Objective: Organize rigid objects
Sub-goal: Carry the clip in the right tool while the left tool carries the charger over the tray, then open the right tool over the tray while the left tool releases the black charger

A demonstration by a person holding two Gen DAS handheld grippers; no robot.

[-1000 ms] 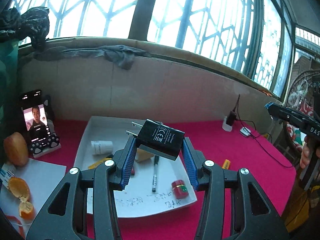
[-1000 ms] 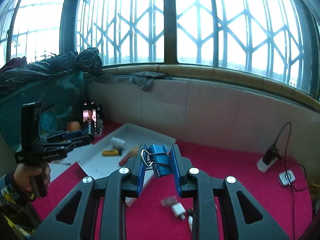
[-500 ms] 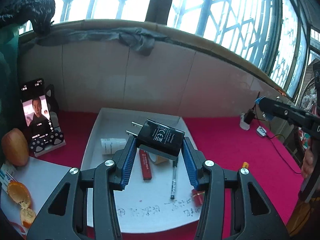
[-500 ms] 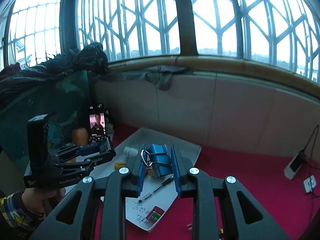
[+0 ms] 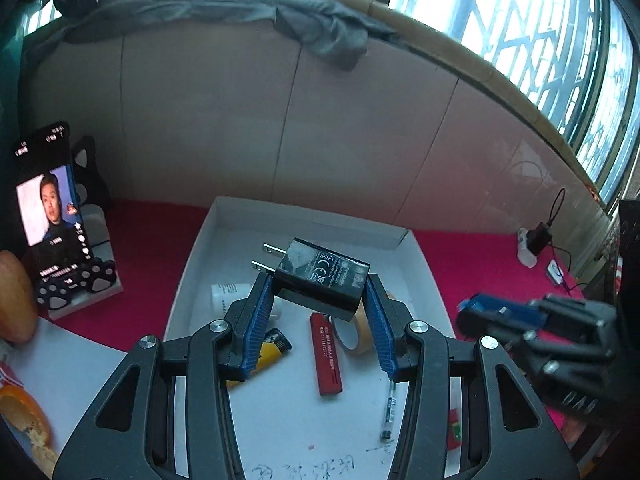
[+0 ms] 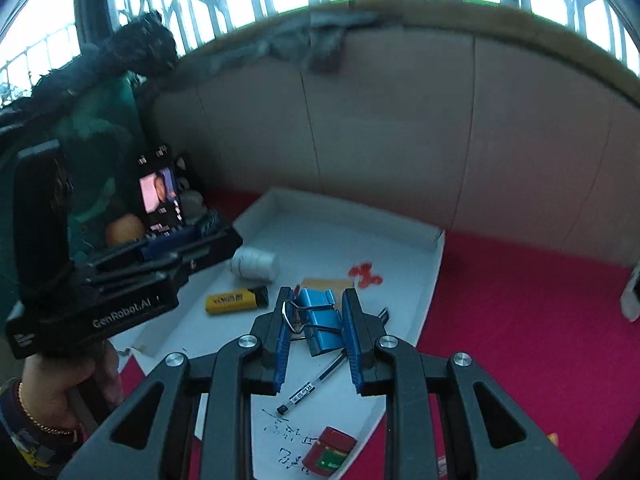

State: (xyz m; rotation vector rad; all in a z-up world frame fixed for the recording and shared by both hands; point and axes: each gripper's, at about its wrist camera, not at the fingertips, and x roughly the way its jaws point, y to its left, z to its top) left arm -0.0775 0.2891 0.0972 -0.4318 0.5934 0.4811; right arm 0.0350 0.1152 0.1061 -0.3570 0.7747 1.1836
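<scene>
My left gripper (image 5: 316, 300) is shut on a black plug adapter (image 5: 320, 278) and holds it above the white tray (image 5: 312, 216). My right gripper (image 6: 314, 322) is shut on a blue binder clip (image 6: 318, 320), also above the tray (image 6: 360, 216). In the tray lie a yellow lighter (image 5: 266, 354), a red lighter (image 5: 326, 354), a tape roll (image 5: 352, 338), a pen (image 5: 390, 410), a white bottle (image 6: 254, 264) and a small red box (image 6: 330, 450). The right gripper shows blurred at the right of the left wrist view (image 5: 476, 308).
A phone on a stand (image 5: 52, 216) and oranges (image 5: 14, 296) sit left of the tray on the red cloth (image 6: 520, 320). A charger with cable (image 5: 536, 240) lies at the far right. A tiled wall rises behind the tray.
Both grippers have moved closer over the tray and tilted downward, each still holding its object. The right gripper has come in toward the tray's right side.
</scene>
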